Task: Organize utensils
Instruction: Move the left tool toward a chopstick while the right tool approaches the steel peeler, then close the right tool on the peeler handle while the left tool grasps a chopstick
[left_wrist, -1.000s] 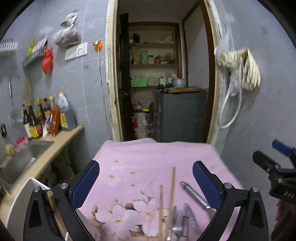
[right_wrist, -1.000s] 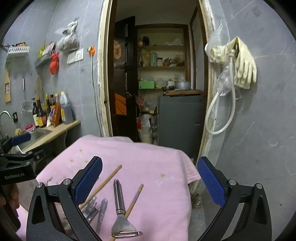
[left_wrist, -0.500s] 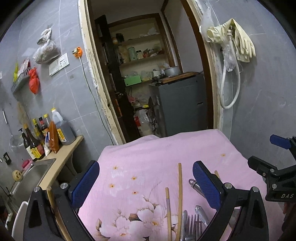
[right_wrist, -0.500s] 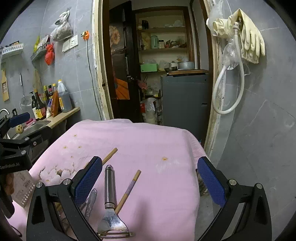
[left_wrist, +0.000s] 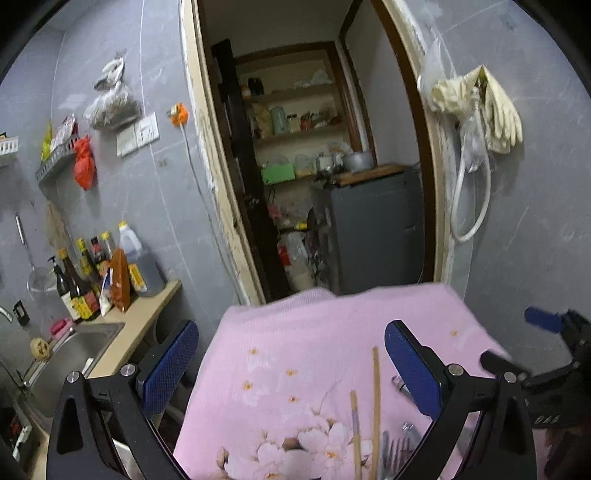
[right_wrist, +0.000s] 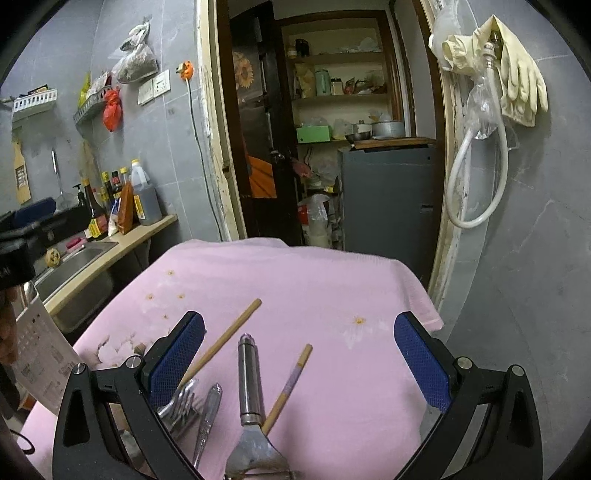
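Note:
Utensils lie on a pink flowered cloth (right_wrist: 332, 288). In the right wrist view a metal peeler (right_wrist: 251, 391) points away from me, with a chopstick (right_wrist: 288, 387) to its right, a longer chopstick (right_wrist: 225, 339) to its left, and forks (right_wrist: 181, 406) at the lower left. My right gripper (right_wrist: 299, 354) hovers open above them, holding nothing. In the left wrist view two chopsticks (left_wrist: 375, 406) and fork tines (left_wrist: 395, 448) show near the bottom edge. My left gripper (left_wrist: 291, 365) is open and empty above the cloth (left_wrist: 314, 339). The right gripper's body (left_wrist: 554, 369) sits at that view's right edge.
A counter with a steel sink (left_wrist: 66, 362) and sauce bottles (left_wrist: 96, 273) runs along the left wall. Beyond the cloth's far edge an open doorway (right_wrist: 332, 129) leads to shelves and a grey cabinet (right_wrist: 388, 195). Gloves and a hose (right_wrist: 495, 92) hang on the right wall. A white panel (right_wrist: 40, 354) stands at left.
Both views have shifted: the left gripper has swung so the sink and counter are back in sight, and the utensils sit a little higher between the right fingers. Both grippers stay open.

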